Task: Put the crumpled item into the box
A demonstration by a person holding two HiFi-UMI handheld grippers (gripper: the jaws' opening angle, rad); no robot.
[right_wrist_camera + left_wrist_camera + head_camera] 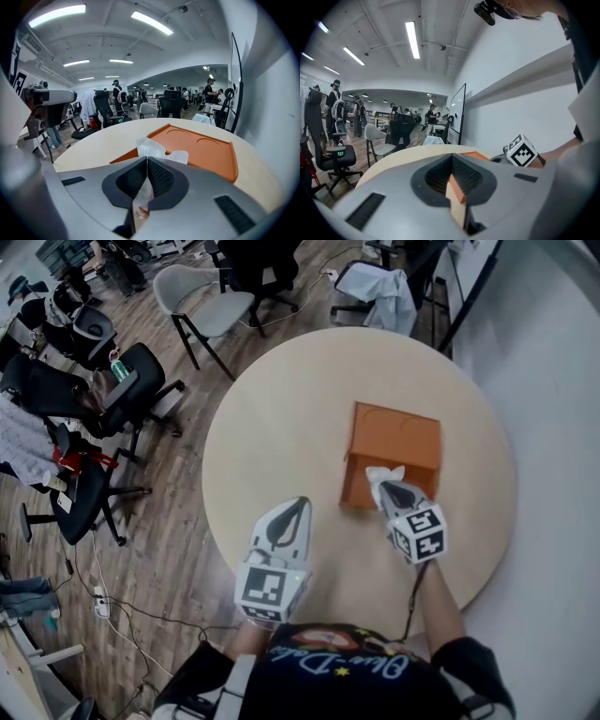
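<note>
An orange box (398, 437) with two round dents in its upper face lies right of the middle of the round table (281, 418). My right gripper (392, 491) hangs at the box's near edge, shut on a crumpled white wrapper (382, 474). In the right gripper view the crumpled wrapper (154, 147) sticks out past the right gripper (146, 159), just in front of the orange box (201, 150). My left gripper (292, 514) hovers over the table's near part, left of the box, shut with nothing in it. In its own view, the left gripper (452, 161) shows its jaws together.
Grey and black office chairs (202, 301) stand on the wooden floor left of and behind the table. Cables and a power strip (101, 596) lie on the floor at the near left. A white wall (553, 352) runs close along the table's right side.
</note>
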